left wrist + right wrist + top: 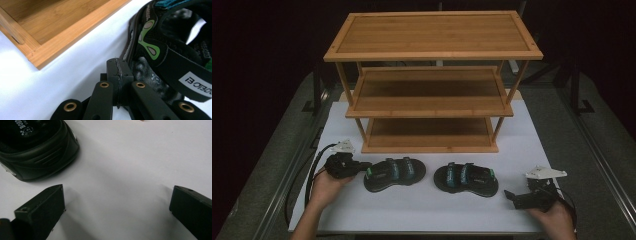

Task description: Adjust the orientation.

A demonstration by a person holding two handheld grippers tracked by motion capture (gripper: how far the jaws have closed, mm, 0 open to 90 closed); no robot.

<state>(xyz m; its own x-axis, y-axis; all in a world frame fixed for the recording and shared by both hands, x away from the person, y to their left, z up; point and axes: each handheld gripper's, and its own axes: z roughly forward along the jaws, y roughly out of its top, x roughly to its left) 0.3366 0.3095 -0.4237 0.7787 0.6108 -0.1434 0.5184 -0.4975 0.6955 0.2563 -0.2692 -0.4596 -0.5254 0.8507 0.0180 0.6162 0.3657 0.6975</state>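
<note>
Sandals lay side by side before the bamboo rack (432, 112); your left gripper (362, 165) sat closed, empty, touching the left sandal (395, 173), your right gripper (512, 197) gaped wide near the right sandal (466, 178).

The left gripper (117, 75), jaws pressed together, touches the sandal (160, 50) beside the bamboo shelf (57, 27).

From above the near edge we look forward and down on the white table (422, 210), with the wooden rack (432, 80) at twelve o'clock. Our left gripper view sits low and very close to the left sandal (170, 50), the rack's base at ten o'clock. Our right gripper view skims the tabletop, the right sandal (35, 147) at eleven o'clock. All three views share the table.
</note>
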